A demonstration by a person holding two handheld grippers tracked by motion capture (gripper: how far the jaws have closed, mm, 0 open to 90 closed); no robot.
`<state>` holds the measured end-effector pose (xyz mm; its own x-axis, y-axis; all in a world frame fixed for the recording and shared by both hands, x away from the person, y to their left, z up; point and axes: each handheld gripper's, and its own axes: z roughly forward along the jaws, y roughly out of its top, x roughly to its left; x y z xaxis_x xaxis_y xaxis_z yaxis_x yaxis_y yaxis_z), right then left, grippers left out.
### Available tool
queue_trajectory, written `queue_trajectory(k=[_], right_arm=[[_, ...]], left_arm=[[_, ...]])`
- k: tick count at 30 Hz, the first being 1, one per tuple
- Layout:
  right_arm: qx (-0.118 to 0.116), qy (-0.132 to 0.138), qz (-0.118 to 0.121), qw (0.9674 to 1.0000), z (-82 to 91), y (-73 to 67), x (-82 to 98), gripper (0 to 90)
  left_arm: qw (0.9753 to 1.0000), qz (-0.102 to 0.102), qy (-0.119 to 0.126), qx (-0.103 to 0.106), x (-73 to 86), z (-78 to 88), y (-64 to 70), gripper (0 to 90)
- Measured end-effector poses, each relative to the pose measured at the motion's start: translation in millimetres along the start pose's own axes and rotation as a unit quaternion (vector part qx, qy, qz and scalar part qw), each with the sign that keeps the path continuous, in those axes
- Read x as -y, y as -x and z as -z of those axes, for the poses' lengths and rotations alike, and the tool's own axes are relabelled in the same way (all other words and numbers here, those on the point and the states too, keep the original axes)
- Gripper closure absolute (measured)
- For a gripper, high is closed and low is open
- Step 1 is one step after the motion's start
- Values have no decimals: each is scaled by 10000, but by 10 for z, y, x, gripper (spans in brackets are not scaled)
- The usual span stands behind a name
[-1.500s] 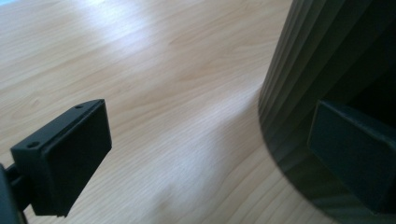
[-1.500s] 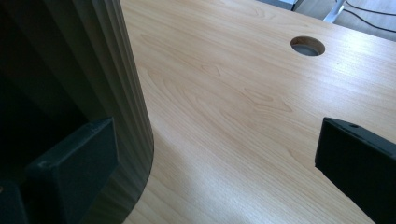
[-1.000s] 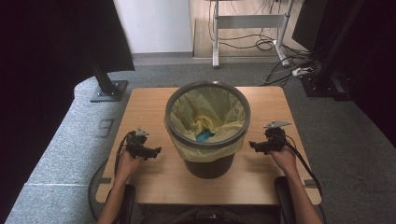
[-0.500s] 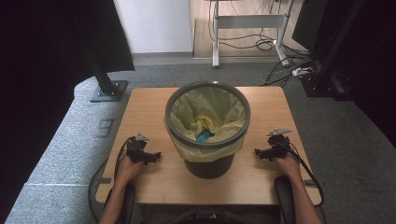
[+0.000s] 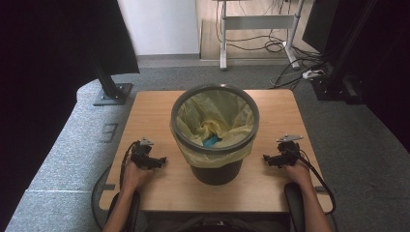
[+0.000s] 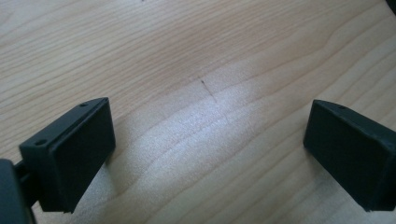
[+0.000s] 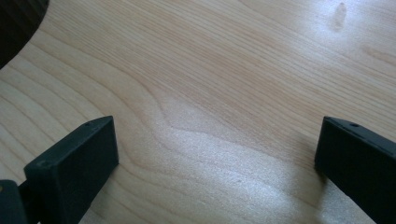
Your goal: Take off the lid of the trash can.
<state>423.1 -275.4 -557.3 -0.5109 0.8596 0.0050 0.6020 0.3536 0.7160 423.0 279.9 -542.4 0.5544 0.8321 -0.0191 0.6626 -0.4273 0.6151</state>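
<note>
Both grippers have drawn back toward the person since a second ago, sinking to the near part of the table (image 5: 159,193) and away from the bin's flanks. From where I stand, the left gripper (image 5: 162,160) sits at about eight o'clock from the bin (image 5: 215,166) and the right gripper (image 5: 267,158) at about four o'clock, each apart from it and pointing inward. Both have their jaws spread wide with bare wood between them and nothing held, as the left gripper view (image 6: 205,140) and the right gripper view (image 7: 215,149) show. I'd judge this a pause or a reset, not a grab: the yellow liner (image 5: 215,116) is folded over the rim and untouched. Something blue (image 5: 211,141) lies at the bottom of the bag, too crumpled-in and small to name. The bin's base is partly hidden by the liner's overhang, and a dark curve at the right gripper view's ten o'clock corner is probably the bin, cut off.
</note>
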Motion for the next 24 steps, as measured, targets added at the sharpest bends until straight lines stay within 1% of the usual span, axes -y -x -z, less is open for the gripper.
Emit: queue_trajectory(k=[1,3,7,8,10,12,17,22,24], right_arm=[[-10,-3,2,10000,1,-4,1,0],[-28,-1,19,10000,3,-11,3,0],[-53,5,62,10000,6,-19,7,0],[-54,4,65,10000,6,-19,7,0],[-59,5,68,10000,6,-19,7,0],[-63,7,65,10000,6,-21,7,0],[-68,5,67,10000,7,-25,8,0],[-74,2,70,9999,8,-29,9,0],[-72,2,69,10000,9,-31,10,0]], left_arm=[[10000,0,-33,11,-10,1,2,18],[9999,5,-38,134,-27,-1,6,17],[9998,-49,-73,160,-58,6,-1,19],[9998,-23,-75,178,-66,17,-6,21],[9996,81,-37,285,-80,41,-16,41],[9995,114,-35,306,-95,66,-15,57],[9991,150,-59,391,-166,130,16,55],[9991,212,-42,377,-260,230,8,72],[9988,271,-20,401,-296,265,7,83]])
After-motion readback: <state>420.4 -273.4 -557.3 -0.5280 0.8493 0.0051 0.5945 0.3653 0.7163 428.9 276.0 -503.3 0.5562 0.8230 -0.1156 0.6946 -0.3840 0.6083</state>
